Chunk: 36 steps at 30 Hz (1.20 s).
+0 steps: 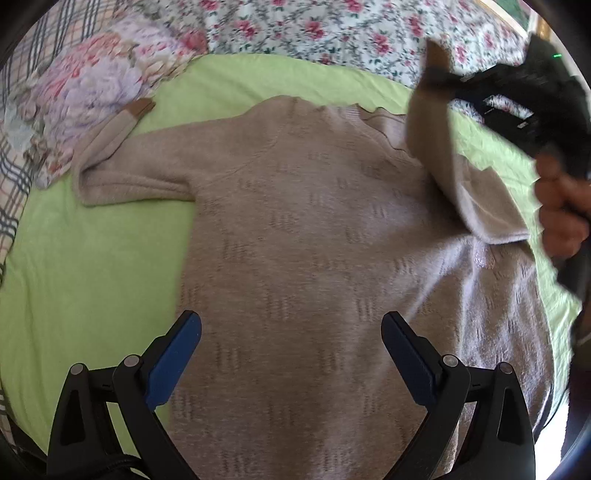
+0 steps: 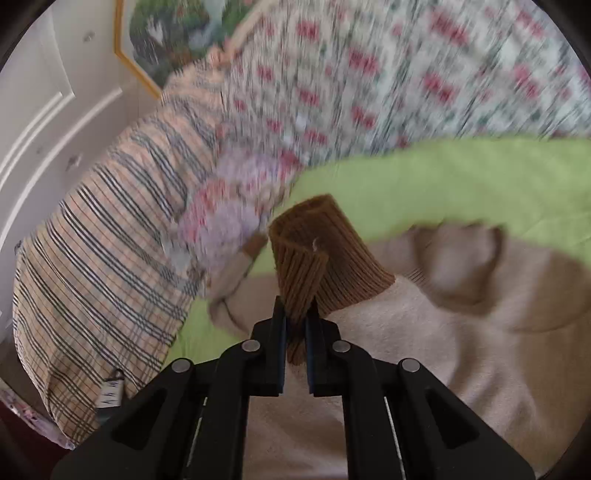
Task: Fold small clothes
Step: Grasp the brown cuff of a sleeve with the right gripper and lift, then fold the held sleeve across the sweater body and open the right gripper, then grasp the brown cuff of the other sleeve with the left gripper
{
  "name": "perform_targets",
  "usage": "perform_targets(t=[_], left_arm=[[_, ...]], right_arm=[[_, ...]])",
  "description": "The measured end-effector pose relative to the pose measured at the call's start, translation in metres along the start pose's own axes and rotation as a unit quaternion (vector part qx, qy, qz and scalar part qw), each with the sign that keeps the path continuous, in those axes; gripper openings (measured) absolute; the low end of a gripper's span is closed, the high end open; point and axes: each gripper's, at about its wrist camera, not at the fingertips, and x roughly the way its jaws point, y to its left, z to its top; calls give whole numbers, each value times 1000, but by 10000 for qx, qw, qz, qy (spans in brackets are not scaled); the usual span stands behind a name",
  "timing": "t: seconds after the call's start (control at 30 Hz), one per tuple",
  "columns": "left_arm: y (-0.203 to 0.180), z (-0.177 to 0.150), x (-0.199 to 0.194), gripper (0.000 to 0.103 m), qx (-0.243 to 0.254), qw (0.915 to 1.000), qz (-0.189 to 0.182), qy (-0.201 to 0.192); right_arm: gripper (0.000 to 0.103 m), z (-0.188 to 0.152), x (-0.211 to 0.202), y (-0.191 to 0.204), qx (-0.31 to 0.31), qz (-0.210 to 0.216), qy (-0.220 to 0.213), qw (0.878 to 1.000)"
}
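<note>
A small beige knit sweater lies flat on a green sheet. Its left sleeve stretches out to the left, with a brown cuff. My left gripper is open and empty above the sweater's lower body. My right gripper is shut on the brown ribbed cuff of the right sleeve. It holds that sleeve lifted over the sweater's right shoulder. The right gripper also shows in the left wrist view, blurred.
A floral pillow lies at the sheet's far left, under the left cuff. A floral bedspread runs along the back. A plaid cover lies at the left. A white wall and a framed picture stand behind.
</note>
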Motion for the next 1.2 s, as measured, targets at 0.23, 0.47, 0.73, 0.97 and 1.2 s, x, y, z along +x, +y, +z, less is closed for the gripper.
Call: perform_targets(t=[0.23, 0.47, 0.73, 0.97, 1.2], left_arm=[[14, 17, 13, 98, -224, 9991, -349, -15], [17, 67, 53, 98, -640, 9904, -1224, 28], [3, 121, 122, 83, -1055, 9755, -1923, 193], [-6, 123, 80, 5, -552, 9759, -2030, -583], [30, 106, 97, 6, -869, 9785, -1842, -317]], right_arm=[[13, -30, 76, -35, 634, -92, 707, 9954], [43, -34, 41, -46, 1049, -15, 435, 9935], [43, -69, -81, -61, 1543, -608, -657, 9840], [43, -99, -172, -103, 1807, -1924, -1411, 9542], [43, -77, -187, -162, 2051, -2689, -1124, 9343]])
